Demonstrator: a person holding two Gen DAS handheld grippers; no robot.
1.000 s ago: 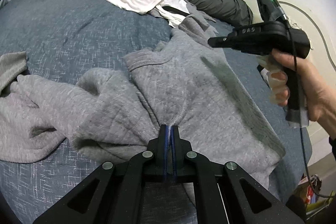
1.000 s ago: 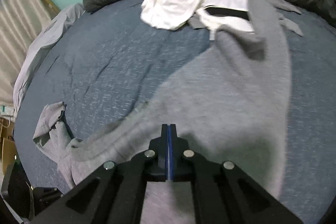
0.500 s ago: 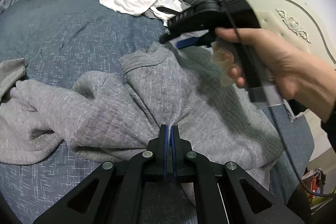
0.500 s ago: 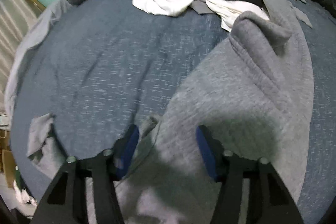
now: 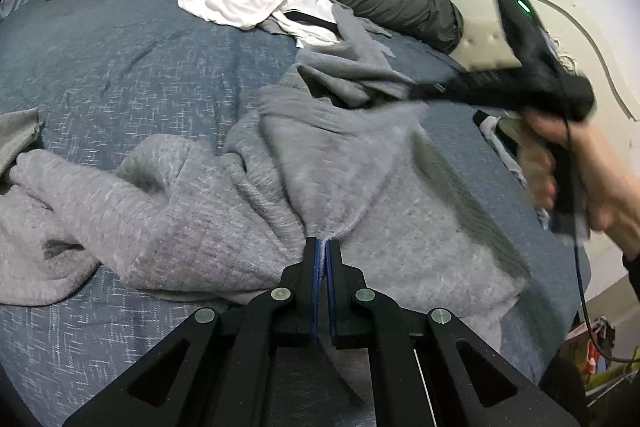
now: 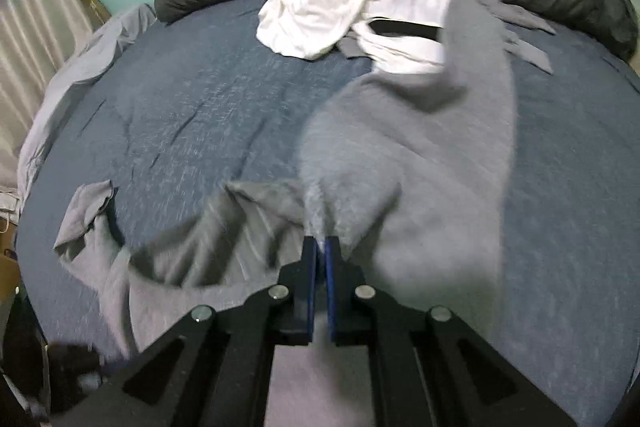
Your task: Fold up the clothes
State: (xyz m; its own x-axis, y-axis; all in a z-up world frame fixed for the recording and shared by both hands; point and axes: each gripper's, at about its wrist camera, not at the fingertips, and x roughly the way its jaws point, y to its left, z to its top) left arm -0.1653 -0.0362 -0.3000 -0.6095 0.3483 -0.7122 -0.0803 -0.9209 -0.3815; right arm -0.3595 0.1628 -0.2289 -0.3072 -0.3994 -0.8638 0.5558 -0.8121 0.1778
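Left wrist view: left gripper [image 5: 321, 247] clenched on a pinch of the grey sweatshirt [image 5: 360, 195], rumpled across the blue bedspread [image 5: 120, 67] — right gripper [image 6: 319, 247] likewise clamped on its cloth, lifted and blurred in motion. Judged mid-spread, not folded. Next: pulling both holds apart, laying the body flat. Open bedspread to the left; white clothes [image 6: 328, 11] beyond, bed edge close on the right.
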